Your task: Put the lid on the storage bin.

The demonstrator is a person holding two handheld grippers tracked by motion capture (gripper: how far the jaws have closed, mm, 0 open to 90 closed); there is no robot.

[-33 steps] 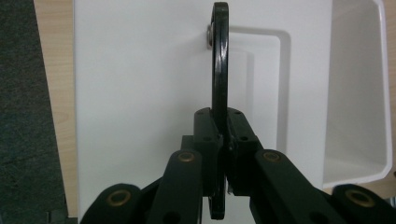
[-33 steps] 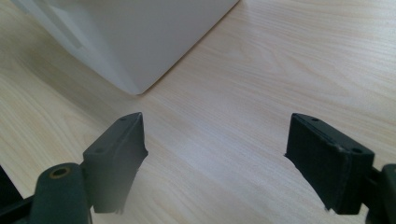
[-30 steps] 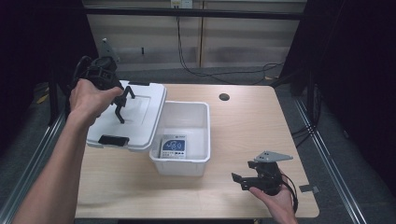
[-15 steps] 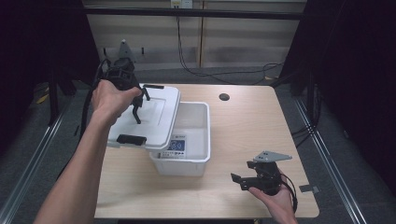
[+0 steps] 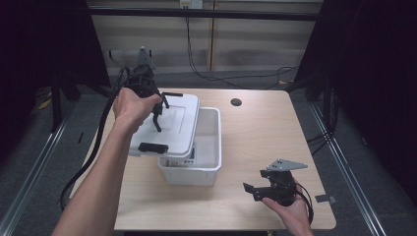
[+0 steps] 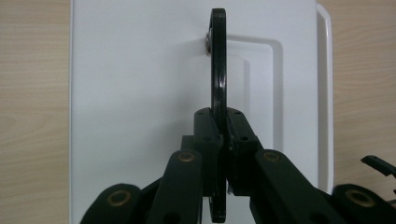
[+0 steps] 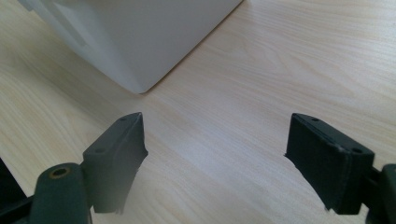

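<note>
The left gripper (image 5: 156, 115) clamps the black handle (image 6: 218, 70) of the white lid (image 5: 169, 125), holding it partly over the bin (image 5: 206, 162) for seating. The right gripper (image 5: 260, 189) rests wide open and empty on the table (image 5: 255, 128), clear of the bin.

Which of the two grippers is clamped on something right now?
The left gripper: its jaws are shut on the lid's black handle, holding the white lid over the bin. The right gripper is open above bare table.
</note>
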